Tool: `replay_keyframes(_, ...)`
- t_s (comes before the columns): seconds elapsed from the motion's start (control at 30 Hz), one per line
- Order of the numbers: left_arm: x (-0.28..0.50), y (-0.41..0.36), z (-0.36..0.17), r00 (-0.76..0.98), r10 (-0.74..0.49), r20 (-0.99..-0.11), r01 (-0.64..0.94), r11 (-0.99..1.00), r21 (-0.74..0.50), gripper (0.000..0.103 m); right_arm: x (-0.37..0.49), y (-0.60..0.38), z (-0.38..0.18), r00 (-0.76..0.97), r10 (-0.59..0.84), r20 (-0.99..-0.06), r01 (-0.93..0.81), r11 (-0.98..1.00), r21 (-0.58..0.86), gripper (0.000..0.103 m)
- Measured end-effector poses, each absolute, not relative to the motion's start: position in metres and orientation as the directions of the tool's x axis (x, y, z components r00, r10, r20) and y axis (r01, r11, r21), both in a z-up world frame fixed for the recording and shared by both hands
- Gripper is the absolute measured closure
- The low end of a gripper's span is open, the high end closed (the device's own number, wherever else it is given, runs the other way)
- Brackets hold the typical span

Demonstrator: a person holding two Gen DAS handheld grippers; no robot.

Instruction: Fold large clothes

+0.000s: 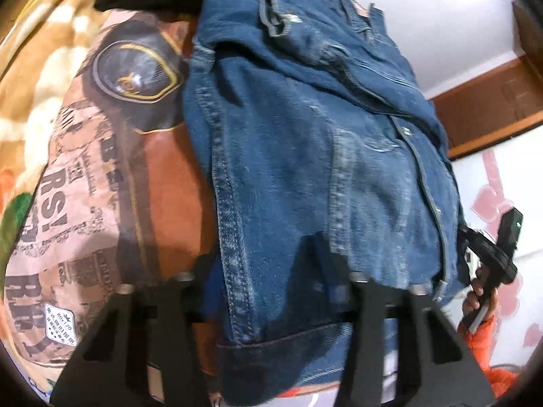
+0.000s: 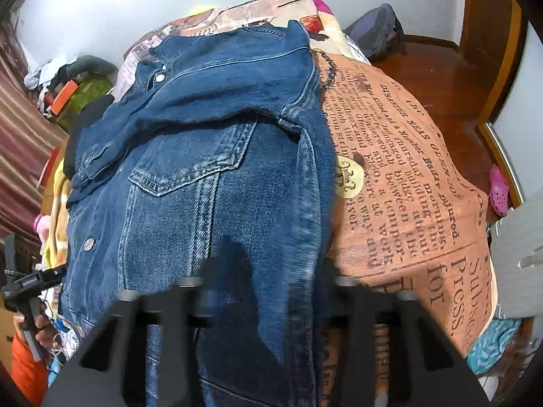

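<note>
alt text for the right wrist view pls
A blue denim jacket lies on a newspaper-print cover, its hem between the right gripper fingers. A hand holds the left gripper at the left edge.

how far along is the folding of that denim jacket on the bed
Done: the denim jacket lies spread on the newspaper-print cover, its upper part already lying over the body.

In hand: the left gripper and right gripper are both down at the jacket's near hem with denim between their fingers; whether they have gripped it cannot be told.

Left: bringing the hem up and finishing the fold; it is not yet a compact stack.
</note>
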State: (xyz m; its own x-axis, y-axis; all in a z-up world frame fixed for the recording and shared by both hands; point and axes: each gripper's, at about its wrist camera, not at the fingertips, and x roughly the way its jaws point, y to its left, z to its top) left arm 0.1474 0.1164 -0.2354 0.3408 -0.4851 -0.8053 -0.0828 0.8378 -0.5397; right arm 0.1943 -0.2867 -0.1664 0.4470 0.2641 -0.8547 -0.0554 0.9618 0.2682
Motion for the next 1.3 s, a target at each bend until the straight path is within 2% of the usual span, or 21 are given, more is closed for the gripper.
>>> replay_keyframes(0.03,0.148,0.114,-0.232,0.342,-0.478,-0.809,-0.074,0.845,-0.53,0.071,0.194,-0.286,-0.167,0.441,0.266,-0.857,-0.056,0.961,0.269,0.091)
replay_keyframes(0.17,0.156,0.112,-0.223,0.356,-0.453,-0.817,-0.075,0.858,-0.509,0.091,0.196,-0.284,-0.157,0.429,0.319,-0.845,-0.084,0.946,0.314,0.095)
replay_keyframes(0.3,0.167,0.119,-0.196,0.42,-0.489,-0.764,-0.073,0.821,-0.566,0.093,0.203,-0.282,-0.138,0.422,0.39,-0.819,-0.13,0.92,0.371,0.095)
replay_keyframes(0.47,0.187,0.116,-0.146,0.518,-0.512,-0.685,0.016,0.807,-0.591,0.093,0.218,-0.275,-0.104,0.455,0.449,-0.769,-0.208,0.893,0.399,0.096)
replay_keyframes(0.63,0.213,0.113,-0.102,0.603,-0.483,-0.635,0.091,0.833,-0.546,0.093,0.249,-0.264,-0.076,0.494,0.477,-0.727,-0.269,0.879,0.393,0.096)
replay_keyframes(0.73,0.239,0.129,-0.077,0.672,-0.457,-0.582,0.081,0.828,-0.555,0.093,0.274,-0.263,-0.058,0.544,0.472,-0.693,-0.28,0.881,0.38,0.096)
replay_keyframes(0.83,0.263,0.147,-0.066,0.734,-0.379,-0.564,0.034,0.849,-0.527,0.093,0.307,-0.266,-0.049,0.585,0.454,-0.672,-0.248,0.889,0.385,0.097)
replay_keyframes(0.93,0.292,0.16,-0.073,0.755,-0.322,-0.572,-0.022,0.859,-0.512,0.093,0.34,-0.267,-0.05,0.623,0.409,-0.667,-0.211,0.909,0.36,0.096)
replay_keyframes(1.07,0.33,0.173,-0.11,0.726,-0.27,-0.633,-0.114,0.86,-0.498,0.093,0.385,-0.279,-0.073,0.62,0.368,-0.693,-0.118,0.917,0.382,0.097)
replay_keyframes(1.3,0.376,0.182,-0.201,0.572,-0.333,-0.75,-0.229,0.812,-0.536,0.092,0.422,-0.29,-0.148,0.494,0.363,-0.79,0.0,0.909,0.418,0.097)
